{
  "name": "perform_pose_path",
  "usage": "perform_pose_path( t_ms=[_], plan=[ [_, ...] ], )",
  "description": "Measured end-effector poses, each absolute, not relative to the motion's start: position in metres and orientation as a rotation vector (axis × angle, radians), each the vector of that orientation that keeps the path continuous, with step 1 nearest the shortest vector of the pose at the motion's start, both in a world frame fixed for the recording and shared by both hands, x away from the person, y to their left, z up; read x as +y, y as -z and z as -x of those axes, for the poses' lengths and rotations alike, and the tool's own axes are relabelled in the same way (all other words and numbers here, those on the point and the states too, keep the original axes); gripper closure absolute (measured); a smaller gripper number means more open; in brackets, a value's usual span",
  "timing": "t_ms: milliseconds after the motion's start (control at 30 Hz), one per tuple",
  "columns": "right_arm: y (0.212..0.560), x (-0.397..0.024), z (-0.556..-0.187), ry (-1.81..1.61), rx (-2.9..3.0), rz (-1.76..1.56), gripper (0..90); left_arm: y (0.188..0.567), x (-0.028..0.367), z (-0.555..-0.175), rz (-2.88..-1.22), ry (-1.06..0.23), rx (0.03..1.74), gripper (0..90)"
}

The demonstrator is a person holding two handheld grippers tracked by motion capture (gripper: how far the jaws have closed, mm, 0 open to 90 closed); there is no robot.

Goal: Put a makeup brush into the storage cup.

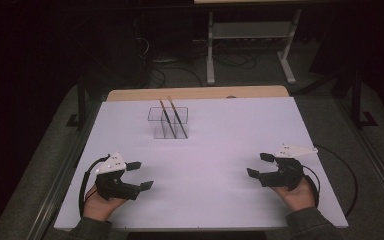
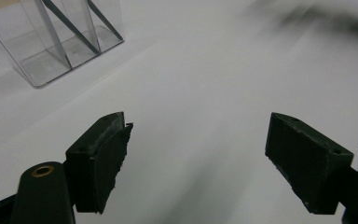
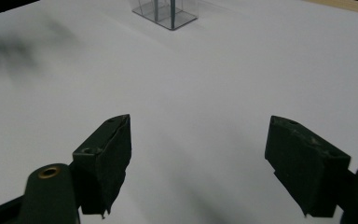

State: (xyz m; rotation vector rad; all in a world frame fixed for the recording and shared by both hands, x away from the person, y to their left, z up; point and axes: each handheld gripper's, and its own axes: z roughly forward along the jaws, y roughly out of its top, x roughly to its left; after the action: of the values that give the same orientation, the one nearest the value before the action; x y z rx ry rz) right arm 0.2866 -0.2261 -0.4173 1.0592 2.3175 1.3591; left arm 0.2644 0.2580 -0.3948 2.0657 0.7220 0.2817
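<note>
Both grippers rested spread and empty on the counter (image 1: 200, 150).
Left gripper (image 1: 141, 174) and right gripper (image 1: 260, 165) sat well short of the clear holder (image 1: 167, 122); any approach ahead should have stayed slow around its two sticks (image 1: 172, 116).

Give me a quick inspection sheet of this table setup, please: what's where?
Surface: white board on a wooden table.
Job's things: clear holder with two thin sticks leaning inside.
Clutter: nothing seen.
Grippers: left tongs and right tongs both open, holding nothing, near the front edge.
Cables: one black cable loops behind the right hand.
Surroundings: dark room, white table frame behind.
</note>
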Motion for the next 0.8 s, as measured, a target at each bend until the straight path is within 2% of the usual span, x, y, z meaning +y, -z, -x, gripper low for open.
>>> perform_pose_path(
  t_ms=[800],
  plan=[
    [0.425,-0.235,-0.274,-1.389,2.298,-1.083,21.1,0.401,0.259,-0.266,-2.074,-0.271,0.718,20.4]
  ],
)
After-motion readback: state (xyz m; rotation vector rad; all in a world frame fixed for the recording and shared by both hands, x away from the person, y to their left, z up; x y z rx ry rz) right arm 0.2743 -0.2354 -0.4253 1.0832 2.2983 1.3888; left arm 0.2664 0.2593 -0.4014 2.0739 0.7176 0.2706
